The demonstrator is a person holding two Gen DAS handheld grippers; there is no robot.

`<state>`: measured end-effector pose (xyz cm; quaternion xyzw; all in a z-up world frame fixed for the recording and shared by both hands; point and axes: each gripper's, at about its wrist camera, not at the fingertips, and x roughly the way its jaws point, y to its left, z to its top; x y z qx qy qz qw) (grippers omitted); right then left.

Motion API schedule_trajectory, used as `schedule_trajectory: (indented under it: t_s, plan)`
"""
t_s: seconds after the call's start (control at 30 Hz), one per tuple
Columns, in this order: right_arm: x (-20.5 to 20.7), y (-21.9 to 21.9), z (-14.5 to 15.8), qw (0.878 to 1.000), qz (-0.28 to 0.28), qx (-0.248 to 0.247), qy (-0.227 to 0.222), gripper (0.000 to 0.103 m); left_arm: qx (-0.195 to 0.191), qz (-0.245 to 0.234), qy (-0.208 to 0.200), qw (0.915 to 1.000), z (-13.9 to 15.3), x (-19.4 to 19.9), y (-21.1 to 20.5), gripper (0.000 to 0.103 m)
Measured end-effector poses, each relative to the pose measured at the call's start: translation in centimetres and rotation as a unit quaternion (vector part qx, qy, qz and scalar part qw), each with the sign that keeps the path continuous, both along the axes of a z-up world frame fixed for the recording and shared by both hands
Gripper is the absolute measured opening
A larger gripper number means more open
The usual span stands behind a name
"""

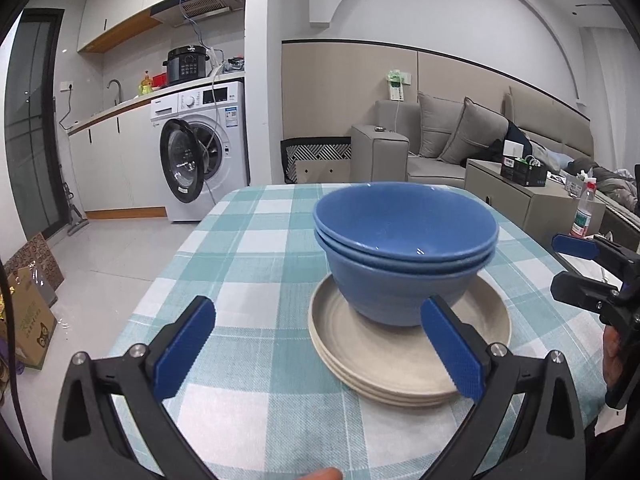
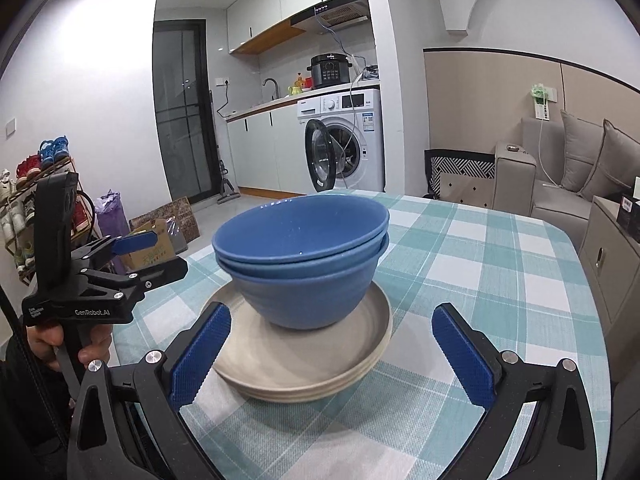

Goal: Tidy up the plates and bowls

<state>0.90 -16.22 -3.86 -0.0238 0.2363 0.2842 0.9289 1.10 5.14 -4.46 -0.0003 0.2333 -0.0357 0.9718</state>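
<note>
Two nested blue ceramic bowls point(image 1: 404, 252) sit on a stack of beige round plates point(image 1: 400, 364) on the teal-and-white checked tablecloth point(image 1: 248, 264), nearer the table's front edge than its far one. Your left gripper point(image 1: 320, 356) and right gripper point(image 2: 332, 356) both hang just before the stack, fingers spread wide, holding nothing. From here the upper bowl, which sits slightly askew in the lower one, could slide or tip if you nudge the stack with a finger; the bowls rest off-centre on the plates, so a push at the plate rim might rock the lot toward the front edge. Exactly how many plates make the stack is hard to count, the table's near edge is hidden behind the gripper frames, and only part of your hand point(image 2: 92, 344) shows.
</note>
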Motion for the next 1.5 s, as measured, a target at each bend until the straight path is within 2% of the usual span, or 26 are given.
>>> schedule_trajectory:
  t_s: [0.17,0.47,0.87,1.5]
  plan:
    - [-1.6,-0.5,-0.7,1.0,-0.001,-0.007,-0.012,0.102,0.008,-0.003,-0.008,0.9999,-0.4,-0.9,-0.9,0.103]
    - [-3.3,-0.9,-1.5,1.0,0.0,-0.002,-0.028,0.102,-0.011,0.001,-0.017,0.9998,-0.9,-1.9,-1.3,0.103]
    - [-4.5,1.2,-2.3,0.998,0.031,-0.021,-0.043,0.102,-0.01,-0.006,-0.026,0.9996,-1.1,-2.4,-1.3,0.103]
    - [-5.0,1.2,-2.1,0.998,0.037,-0.017,-0.051,0.102,-0.006,-0.004,-0.026,0.9996,-1.2,-2.5,-1.2,0.103]
